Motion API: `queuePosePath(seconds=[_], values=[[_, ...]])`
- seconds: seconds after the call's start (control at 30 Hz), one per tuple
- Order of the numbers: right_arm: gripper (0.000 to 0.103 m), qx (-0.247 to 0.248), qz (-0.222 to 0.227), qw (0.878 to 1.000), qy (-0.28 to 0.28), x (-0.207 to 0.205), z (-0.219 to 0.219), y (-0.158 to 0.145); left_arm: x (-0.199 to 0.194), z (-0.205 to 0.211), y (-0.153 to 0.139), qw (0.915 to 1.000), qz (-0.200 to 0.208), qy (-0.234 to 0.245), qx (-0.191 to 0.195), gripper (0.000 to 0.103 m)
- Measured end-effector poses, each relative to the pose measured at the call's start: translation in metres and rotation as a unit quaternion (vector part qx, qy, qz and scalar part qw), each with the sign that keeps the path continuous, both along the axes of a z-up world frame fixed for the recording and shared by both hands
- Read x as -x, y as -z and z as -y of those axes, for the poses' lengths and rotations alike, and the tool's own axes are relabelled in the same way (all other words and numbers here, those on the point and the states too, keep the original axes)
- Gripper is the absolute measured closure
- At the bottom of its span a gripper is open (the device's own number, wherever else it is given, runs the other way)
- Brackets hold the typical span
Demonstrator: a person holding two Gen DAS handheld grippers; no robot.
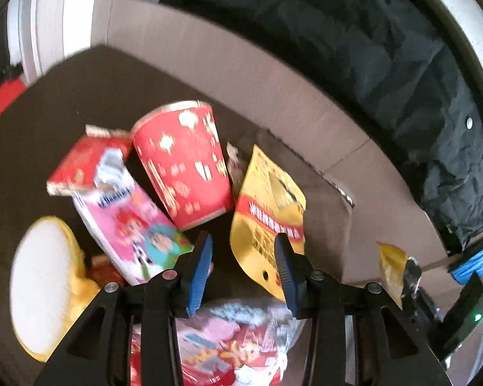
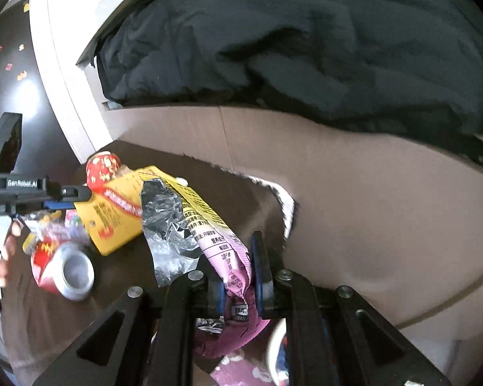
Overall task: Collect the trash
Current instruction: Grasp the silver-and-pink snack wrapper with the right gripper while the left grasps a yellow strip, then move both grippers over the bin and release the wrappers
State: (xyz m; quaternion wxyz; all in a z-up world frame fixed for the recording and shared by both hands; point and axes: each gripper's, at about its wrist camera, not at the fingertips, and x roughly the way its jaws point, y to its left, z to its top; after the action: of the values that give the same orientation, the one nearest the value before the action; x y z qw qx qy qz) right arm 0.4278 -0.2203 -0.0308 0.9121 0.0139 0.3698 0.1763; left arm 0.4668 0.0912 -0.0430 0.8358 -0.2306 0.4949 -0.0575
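Observation:
My right gripper (image 2: 241,257) is shut on a pink and yellow snack wrapper (image 2: 209,225) with a crumpled silver inside, held above the dark table. My left gripper (image 1: 241,238) stands half open over the table with nothing between its pads. A yellow pouch (image 1: 267,206) leans just past its right finger. Beyond it lie a red paper cup (image 1: 183,164), a pink printed carton (image 1: 128,225), a small red box (image 1: 80,167) and a yellow tub with a white lid (image 1: 42,286). A crinkled snack bag (image 1: 225,347) lies under the left gripper. A red can (image 2: 64,273) lies on its side.
A tall cardboard box wall (image 1: 241,80) rises behind the table (image 1: 48,112), with black fabric (image 1: 370,48) hanging over its top. The right gripper (image 1: 467,267) shows at the right edge of the left wrist view. A hand (image 2: 6,257) holds the left gripper (image 2: 64,197).

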Motion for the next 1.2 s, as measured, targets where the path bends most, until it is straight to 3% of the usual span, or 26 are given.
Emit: queuePosePath(seconds=[0.1,0.13,0.2,0.33,0.63,0.87,1.03,1.2], values=[[0.091,0.001,-0.007,1.000,0.003,0.009,0.003,0.006,-0.001,0.009,0.007,0.9999,-0.001,0.004,0.015,0.065],[0.091,-0.001,-0.008,1.000,0.006,0.011,0.002,0.008,-0.001,0.013,0.007,0.9999,0.004,0.005,0.010,0.078],[0.091,-0.006,-0.011,1.000,0.008,0.014,0.001,0.010,-0.001,0.019,0.006,0.9997,0.016,0.007,-0.017,0.096],[0.091,0.004,-0.002,1.000,0.008,0.025,0.000,0.011,0.007,0.030,-0.013,0.9947,0.066,0.003,-0.079,0.102],[0.091,-0.018,0.019,0.999,0.027,0.037,0.011,-0.011,0.059,0.060,-0.079,0.9724,0.174,0.046,-0.149,0.103],[0.091,-0.038,0.064,0.995,0.070,0.084,0.047,-0.054,0.114,0.115,-0.122,0.9607,0.224,0.106,-0.126,0.103],[0.091,-0.042,0.083,0.990,0.102,0.122,0.083,-0.071,0.146,0.164,-0.120,0.9560,0.227,0.145,-0.117,0.103],[0.091,-0.041,0.082,0.987,0.134,0.154,0.120,-0.068,0.164,0.207,-0.092,0.9587,0.205,0.171,-0.098,0.103]])
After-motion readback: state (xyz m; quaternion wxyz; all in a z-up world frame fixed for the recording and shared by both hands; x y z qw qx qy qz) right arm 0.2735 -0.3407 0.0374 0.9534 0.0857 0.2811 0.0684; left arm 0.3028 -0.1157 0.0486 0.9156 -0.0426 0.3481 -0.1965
